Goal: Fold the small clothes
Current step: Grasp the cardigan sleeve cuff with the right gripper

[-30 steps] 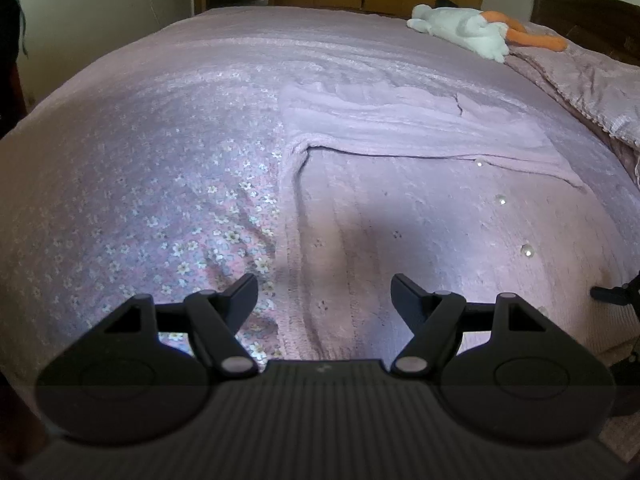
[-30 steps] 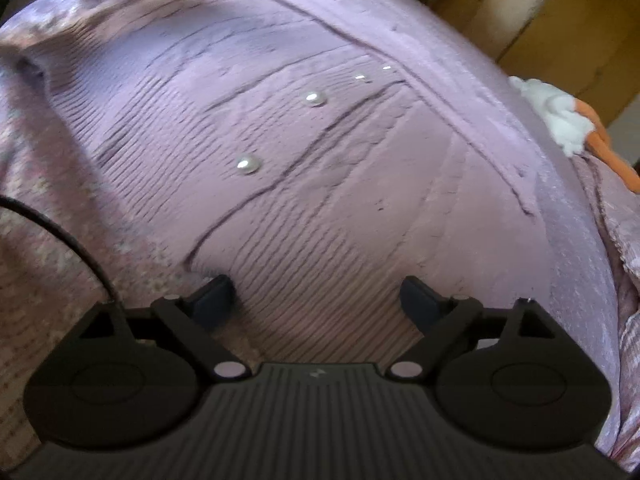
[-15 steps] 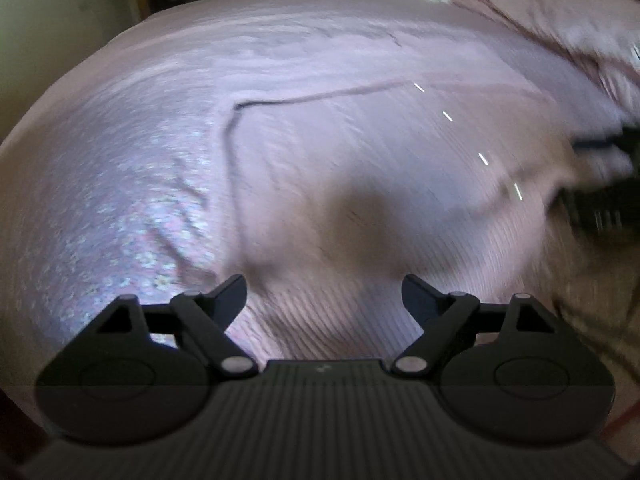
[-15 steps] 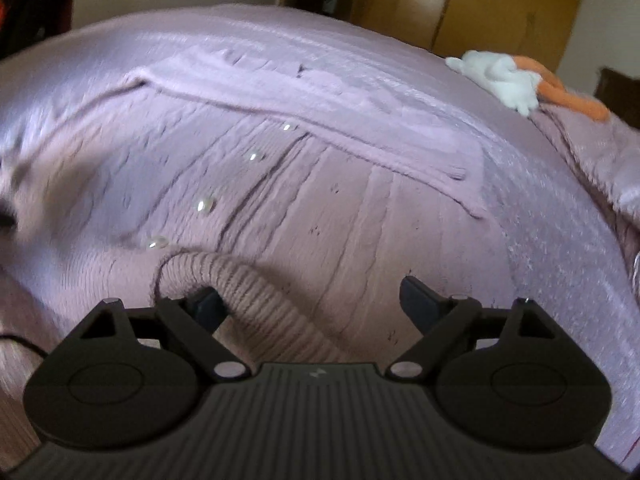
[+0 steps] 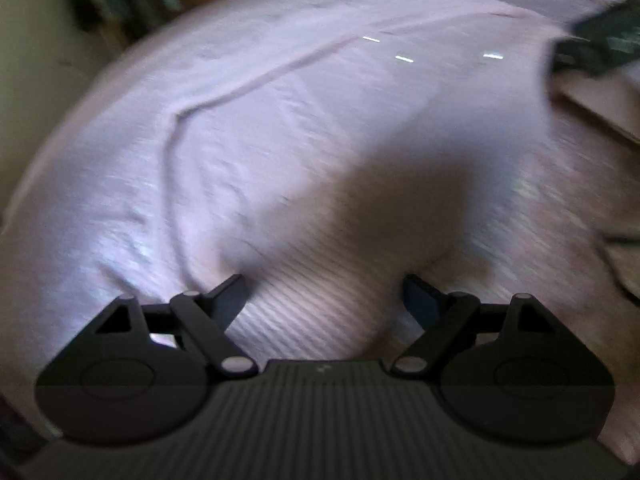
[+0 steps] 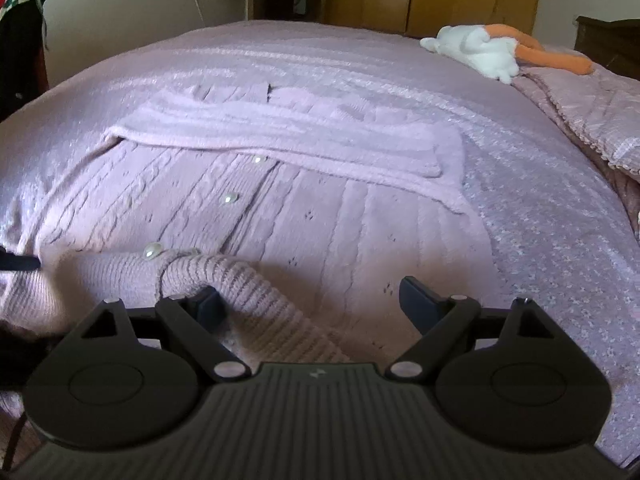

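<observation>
lilac knit cardigan lay flat on the bedspread, soft, limp and light; we judged its ribbed hem the best hold. right gripper and left gripper stood wide, seemingly empty.

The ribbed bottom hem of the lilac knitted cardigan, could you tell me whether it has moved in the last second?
Yes. The ribbed hem has lifted and curled up toward the pearl buttons, off the lilac floral bedspread.
</observation>
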Available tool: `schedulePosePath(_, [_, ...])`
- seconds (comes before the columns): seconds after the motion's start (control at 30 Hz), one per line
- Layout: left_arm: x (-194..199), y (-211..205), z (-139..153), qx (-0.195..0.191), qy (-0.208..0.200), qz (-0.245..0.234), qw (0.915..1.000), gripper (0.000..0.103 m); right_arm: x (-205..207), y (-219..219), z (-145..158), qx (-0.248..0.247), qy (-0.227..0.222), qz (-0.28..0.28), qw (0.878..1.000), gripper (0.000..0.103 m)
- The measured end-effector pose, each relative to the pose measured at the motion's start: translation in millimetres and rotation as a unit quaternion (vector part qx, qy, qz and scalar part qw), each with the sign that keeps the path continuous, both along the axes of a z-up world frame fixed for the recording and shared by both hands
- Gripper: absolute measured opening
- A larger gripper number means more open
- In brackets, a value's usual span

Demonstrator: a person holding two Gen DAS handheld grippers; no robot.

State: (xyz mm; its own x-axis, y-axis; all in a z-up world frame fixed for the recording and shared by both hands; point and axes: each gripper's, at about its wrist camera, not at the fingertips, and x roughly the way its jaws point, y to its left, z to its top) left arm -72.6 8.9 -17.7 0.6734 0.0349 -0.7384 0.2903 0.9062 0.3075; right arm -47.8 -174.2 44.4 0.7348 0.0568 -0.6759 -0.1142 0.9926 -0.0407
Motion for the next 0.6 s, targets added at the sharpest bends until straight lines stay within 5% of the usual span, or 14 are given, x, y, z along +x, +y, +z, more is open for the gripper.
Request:
schedulePosePath(0.23, [18, 17, 6, -0.043, -0.013, 0.053, 0.9976, 0.089, -4, -4, -20, 0.032, 0.007, -0.016, 0.999, 0.09])
schedulePosePath(0.5, [20, 13, 8, -0.025, -0.047, 0.042, 0.9977, 0.089, -13, 6, -45, -0.003, -0.005, 0.001, 1.0, 0.09])
schedulePosePath(0.6, [23, 15, 9, -0.033, -0.065, 0.049, 0.9961, 0.088, -17, 10, -45, -0.012, -0.024, 0.007, 1.0, 0.078])
